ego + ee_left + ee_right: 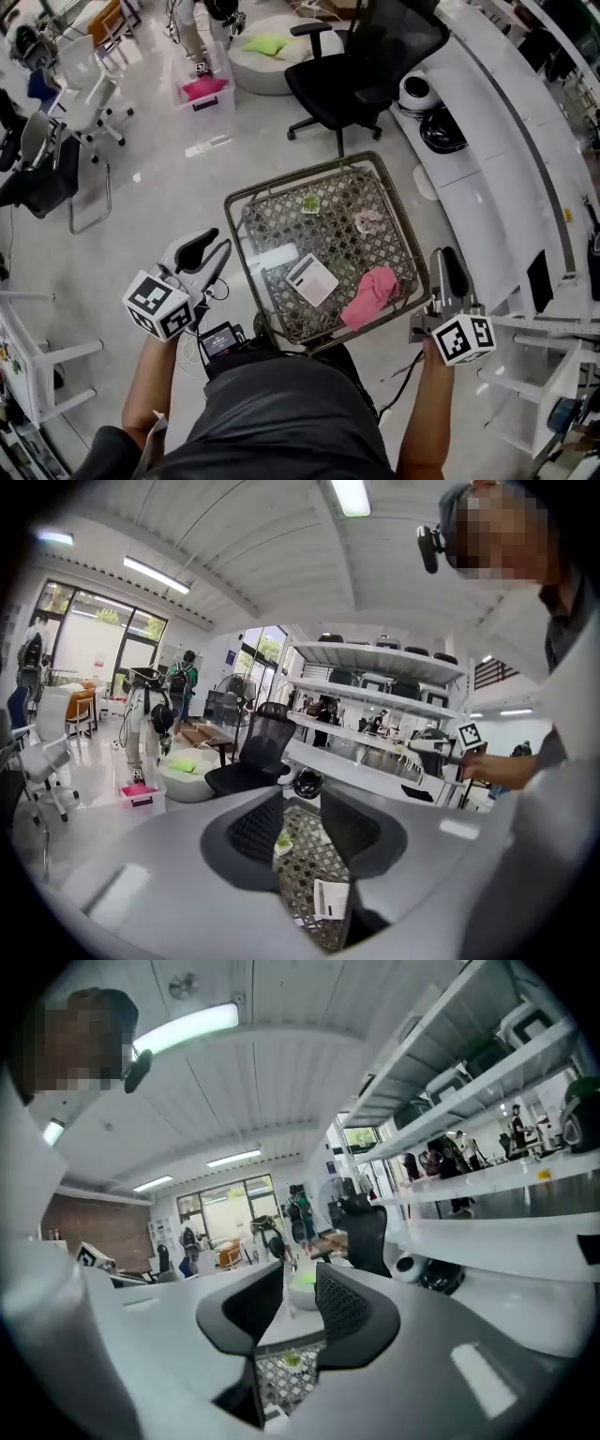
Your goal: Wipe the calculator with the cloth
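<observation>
The white calculator (312, 278) lies flat on the woven lattice table (387, 200), near its front edge. The pink cloth (371, 295) lies crumpled just right of it, loose on the table. My left gripper (211, 246) hovers off the table's left edge, open and empty; in the left gripper view its jaws (302, 822) frame the calculator (330, 898) below. My right gripper (444, 267) is held up beside the table's right edge, its jaws (298, 1307) a little apart with nothing between them, pointing out across the room.
A small green thing (309, 203) and a pale crumpled scrap (368, 221) sit on the table's far half. A black office chair (361, 66) stands behind the table. A white curved counter (497, 141) runs along the right. White chairs (89, 89) stand at the left.
</observation>
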